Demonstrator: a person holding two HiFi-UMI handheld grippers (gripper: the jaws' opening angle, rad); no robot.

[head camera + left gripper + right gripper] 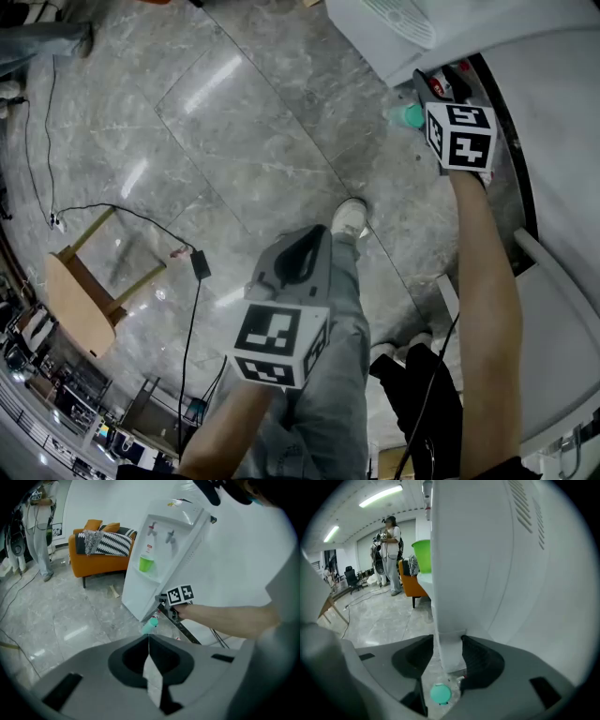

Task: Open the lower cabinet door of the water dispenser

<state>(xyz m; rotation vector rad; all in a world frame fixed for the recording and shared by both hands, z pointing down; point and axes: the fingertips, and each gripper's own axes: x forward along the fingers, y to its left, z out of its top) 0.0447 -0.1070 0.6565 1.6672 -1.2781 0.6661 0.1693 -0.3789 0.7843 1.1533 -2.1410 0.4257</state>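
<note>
Left gripper (149, 643): jaws pressed together, nothing between them, held out in front of the person's leg (337, 375) and above the floor (234, 122). It is well apart from the water dispenser (164, 550).

Right gripper (449, 645): jaws pinch the white edge of the cabinet door (140, 599) low on the dispenser's front. Both pads touch the panel, one on each side. In the left gripper view the forearm reaches across to that bottom corner, with the marker cube (180, 595) just beside the door edge.

A small teal object (439, 693) lies on the floor right under the right gripper, near the dispenser's base. What it is I cannot tell.

The person's shoe (352, 217) is planted on the grey marble, between the two grippers in the head view. A black cable (192, 309) runs over the floor to the left, near a wooden table (80, 300).

Higher on the dispenser, a green cup (146, 564) sits in the recess under the two taps (161, 532).

Farther back, an orange sofa (96, 555) with a striped cushion (115, 543) stands against the wall beside the dispenser. Another person (42, 531) stands at the far left, beyond the sofa.
</note>
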